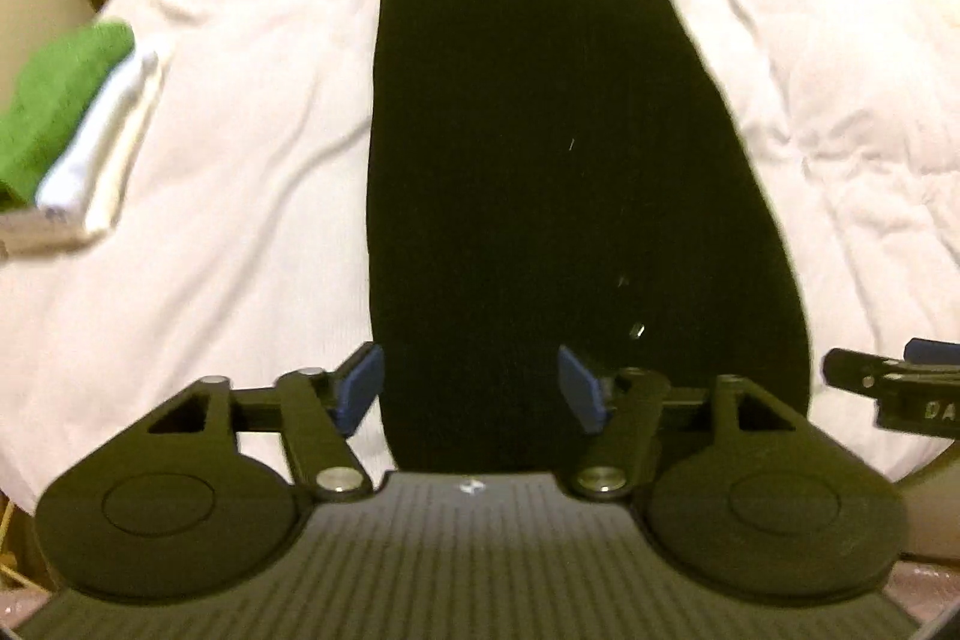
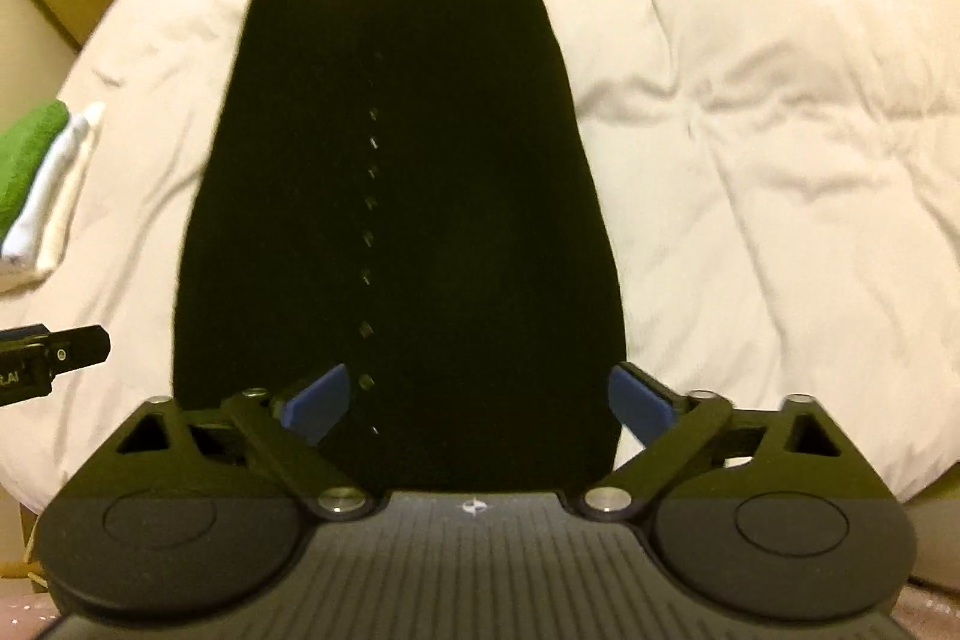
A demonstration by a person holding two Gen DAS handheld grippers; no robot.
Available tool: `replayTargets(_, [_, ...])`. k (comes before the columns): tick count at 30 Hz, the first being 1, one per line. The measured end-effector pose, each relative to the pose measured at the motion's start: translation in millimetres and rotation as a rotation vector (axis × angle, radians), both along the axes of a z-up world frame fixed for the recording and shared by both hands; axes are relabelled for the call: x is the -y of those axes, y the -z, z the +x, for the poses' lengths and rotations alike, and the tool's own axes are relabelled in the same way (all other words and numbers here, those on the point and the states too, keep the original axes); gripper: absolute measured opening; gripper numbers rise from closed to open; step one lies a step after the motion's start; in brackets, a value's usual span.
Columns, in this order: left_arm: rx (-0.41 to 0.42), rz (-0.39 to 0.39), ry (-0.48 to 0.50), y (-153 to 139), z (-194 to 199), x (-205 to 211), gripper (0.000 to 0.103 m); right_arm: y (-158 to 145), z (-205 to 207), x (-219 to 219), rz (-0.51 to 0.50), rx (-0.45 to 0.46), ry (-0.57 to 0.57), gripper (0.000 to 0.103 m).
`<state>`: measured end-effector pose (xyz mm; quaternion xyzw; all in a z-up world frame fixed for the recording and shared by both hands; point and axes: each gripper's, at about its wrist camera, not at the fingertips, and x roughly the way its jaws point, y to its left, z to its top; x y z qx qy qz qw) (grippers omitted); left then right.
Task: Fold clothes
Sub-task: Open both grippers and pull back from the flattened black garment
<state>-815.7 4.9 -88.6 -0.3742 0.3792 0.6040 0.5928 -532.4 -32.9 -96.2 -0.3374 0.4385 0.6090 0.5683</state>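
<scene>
Two claws spread wide — left claw, right claw, black garment flat

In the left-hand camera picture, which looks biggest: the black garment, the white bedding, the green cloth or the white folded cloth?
As they look in that view:
1. White bedding, filling most of the frame.
2. Black garment.
3. Green cloth and white folded cloth: similar, and both cut off at the frame edge, so unranked.

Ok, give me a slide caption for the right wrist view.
Right gripper open over the near end of a black garment laid flat on a white duvet.
</scene>
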Motion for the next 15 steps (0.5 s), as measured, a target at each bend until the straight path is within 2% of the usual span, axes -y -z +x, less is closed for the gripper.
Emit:
replayTargets(4, [-0.016, 0.023, -0.030, -21.4, 15.3, 29.5, 0.065, -24.2, 15.3, 18.8, 0.049, 0.004, -0.045, 0.099])
replayTargets(8, [-0.044, 0.029, -0.059, -32.6, 41.2, 57.1, 0.074, -41.8, 37.8, 30.7, 0.079, 0.019, -0.076, 0.100])
replayTargets(10, [-0.047, 0.035, -0.072, -37.8, 59.9, 52.5, 0.075, -48.6, 53.3, 46.4, 0.090, 0.014, -0.073, 0.100])
replayTargets(11, [-0.048, 0.041, -0.080, -40.7, 66.9, 53.9, 0.076, -61.2, 49.0, 60.3, 0.091, 0.014, -0.070, 0.100])
replayTargets(15, [-0.050, 0.071, -0.109, -52.7, 84.8, 79.0, 0.083, -42.7, 40.0, 71.3, 0.076, 0.017, -0.070, 0.100])
